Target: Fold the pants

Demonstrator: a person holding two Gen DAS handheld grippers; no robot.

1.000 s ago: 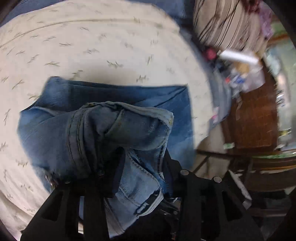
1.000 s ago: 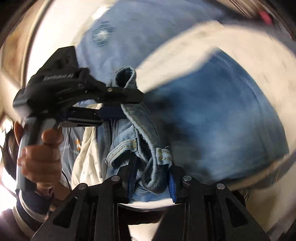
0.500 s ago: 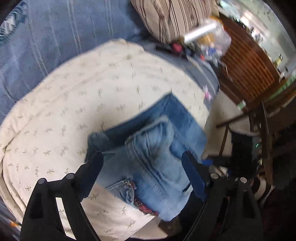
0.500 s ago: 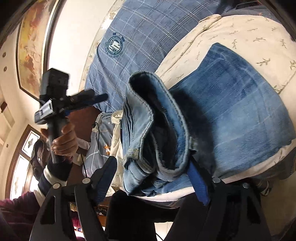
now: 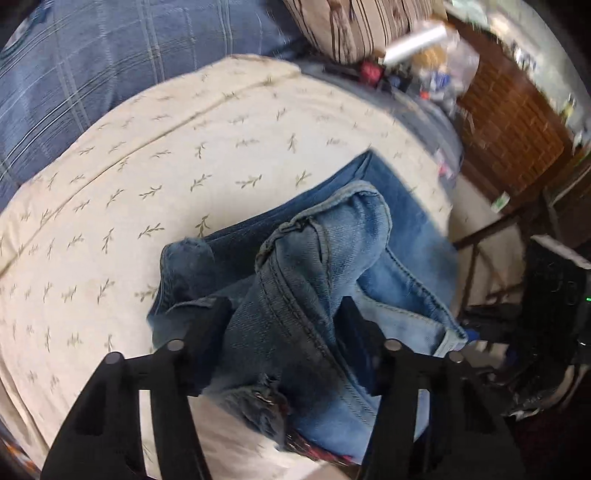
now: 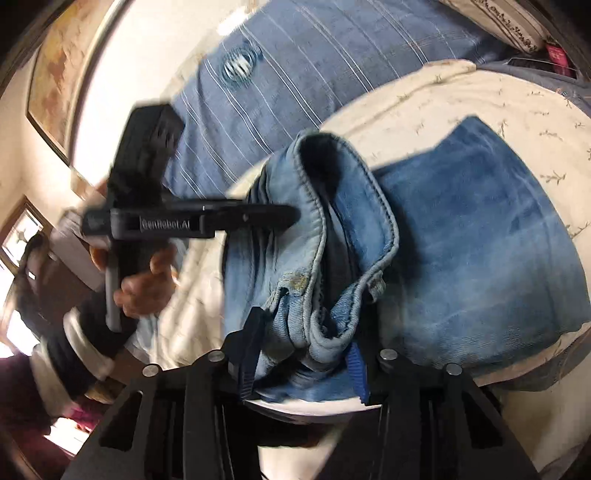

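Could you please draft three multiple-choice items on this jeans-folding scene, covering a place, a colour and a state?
1. The jeans lie on:
A. cream leaf-print cushion
B. wooden floor
C. glass table

2. The pillow behind the cushion is:
A. plain red
B. beige with dark stripes
C. green checked

3. The right gripper is:
A. wide open, clear of fabric
B. out of view
C. closed round bunched denim

Answers: 1 A, the print surrounds the denim; 2 B, its stripes show at the top; 3 C, fabric fills the gap between both fingers.
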